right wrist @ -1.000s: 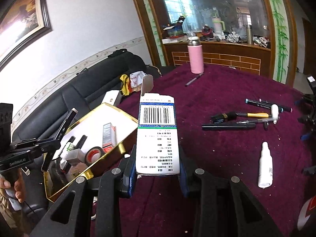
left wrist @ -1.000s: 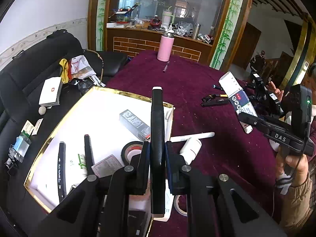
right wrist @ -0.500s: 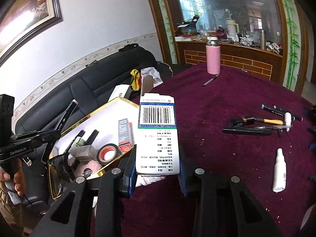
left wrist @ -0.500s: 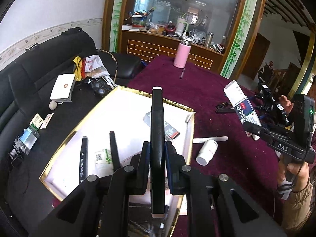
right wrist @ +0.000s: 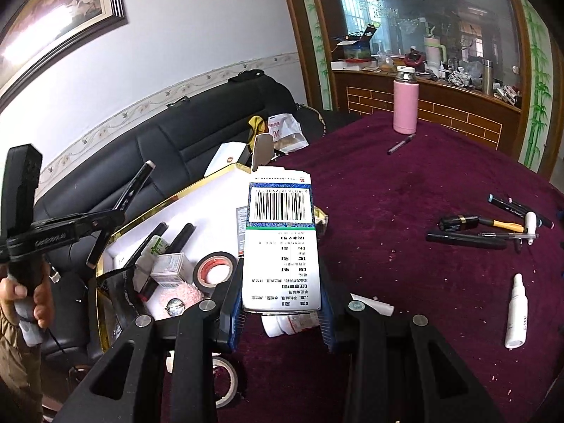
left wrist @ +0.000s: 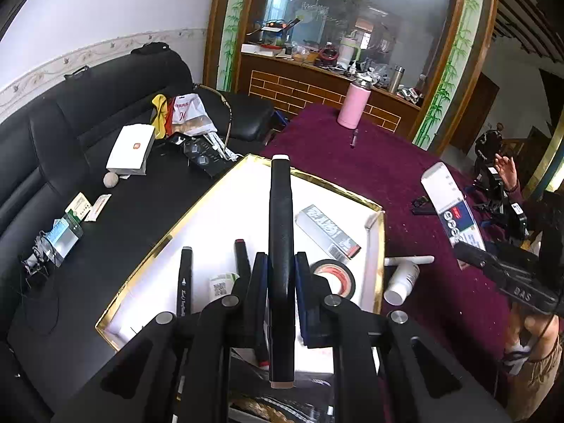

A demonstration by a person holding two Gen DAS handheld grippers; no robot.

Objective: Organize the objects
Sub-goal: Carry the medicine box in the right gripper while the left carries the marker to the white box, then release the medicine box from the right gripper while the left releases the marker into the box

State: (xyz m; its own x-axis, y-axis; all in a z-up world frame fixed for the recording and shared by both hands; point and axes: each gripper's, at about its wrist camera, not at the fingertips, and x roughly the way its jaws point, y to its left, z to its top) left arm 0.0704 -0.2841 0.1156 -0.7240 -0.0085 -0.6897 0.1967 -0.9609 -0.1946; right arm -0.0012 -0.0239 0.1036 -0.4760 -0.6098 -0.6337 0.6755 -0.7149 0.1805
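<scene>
Left wrist view: the left hand-held gripper [left wrist: 280, 275] is clamped tight on a black marker [left wrist: 280, 232], whose long axis runs straight ahead along the fingers, out over the gold-rimmed tray [left wrist: 379, 246] directly beneath. The right hand-held gripper [right wrist: 280, 312] is part closed on a white medicine box [right wrist: 280, 243], upright, barcode up; it hangs over the maroon desk [right wrist: 405, 194], with the tray just to its left. The left is the nearer to a drop.
</scene>
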